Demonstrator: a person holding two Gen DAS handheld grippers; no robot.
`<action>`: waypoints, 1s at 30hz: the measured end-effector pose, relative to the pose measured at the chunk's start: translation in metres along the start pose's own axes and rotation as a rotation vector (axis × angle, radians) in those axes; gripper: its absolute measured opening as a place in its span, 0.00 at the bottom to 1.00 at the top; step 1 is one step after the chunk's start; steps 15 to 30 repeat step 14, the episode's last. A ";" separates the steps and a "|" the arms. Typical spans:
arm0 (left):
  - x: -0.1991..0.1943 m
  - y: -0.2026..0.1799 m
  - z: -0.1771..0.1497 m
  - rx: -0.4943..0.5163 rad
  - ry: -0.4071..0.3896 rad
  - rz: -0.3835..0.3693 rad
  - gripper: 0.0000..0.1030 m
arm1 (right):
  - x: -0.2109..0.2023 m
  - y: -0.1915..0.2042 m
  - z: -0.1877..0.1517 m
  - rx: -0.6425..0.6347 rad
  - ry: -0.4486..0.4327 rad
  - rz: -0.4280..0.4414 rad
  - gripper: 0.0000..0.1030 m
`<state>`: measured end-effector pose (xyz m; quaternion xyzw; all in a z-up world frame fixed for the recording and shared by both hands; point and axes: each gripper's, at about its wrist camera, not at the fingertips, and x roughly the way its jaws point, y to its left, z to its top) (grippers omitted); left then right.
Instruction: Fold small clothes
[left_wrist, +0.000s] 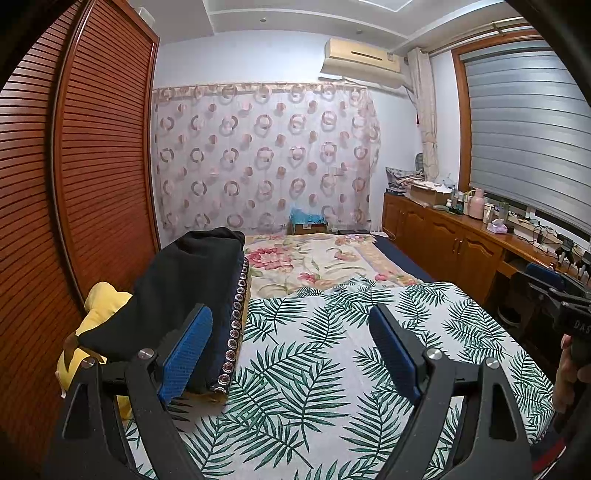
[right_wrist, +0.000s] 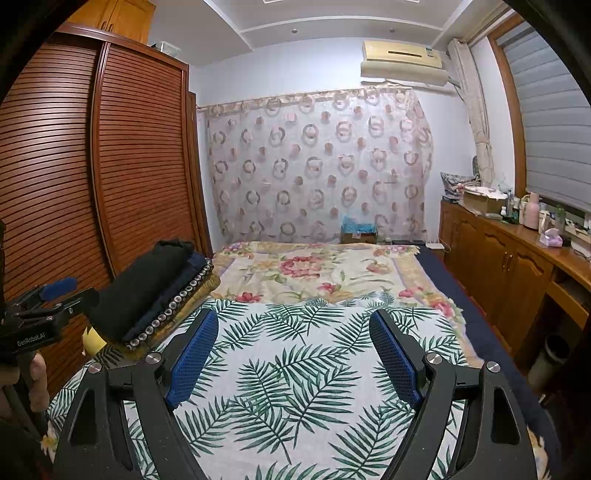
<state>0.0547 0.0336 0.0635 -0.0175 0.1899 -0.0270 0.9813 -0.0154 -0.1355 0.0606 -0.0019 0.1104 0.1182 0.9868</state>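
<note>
Left hand-held gripper (left_wrist: 290, 343) and right hand-held gripper (right_wrist: 293, 343) gape wide, empty, over the bed (right_wrist: 295, 387); stack (left_wrist: 184, 295) hides a yellow thing (left_wrist: 99, 306), barely visible from the right.

White sheet (right_wrist: 295, 369) printed with green palm fronds; beyond it, toward twelve o'clock, a cream blanket (right_wrist: 314, 273) with red-pink flowers. At ten o'clock, folded clothes (right_wrist: 147, 291) — black over navy, one edge trimmed in pale circles. Blue-padded black fingers (right_wrist: 195, 354). Reddish-brown slatted wardrobe (right_wrist: 110, 166).
</note>
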 end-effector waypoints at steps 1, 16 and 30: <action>0.000 0.000 0.000 -0.001 0.000 0.000 0.85 | 0.000 -0.001 0.000 0.000 0.000 0.001 0.83; 0.001 0.001 0.001 0.001 -0.001 0.000 0.85 | -0.001 -0.008 0.001 -0.003 -0.002 0.007 0.83; 0.001 0.001 0.001 0.001 -0.001 0.000 0.85 | -0.001 -0.008 0.001 -0.003 -0.002 0.007 0.83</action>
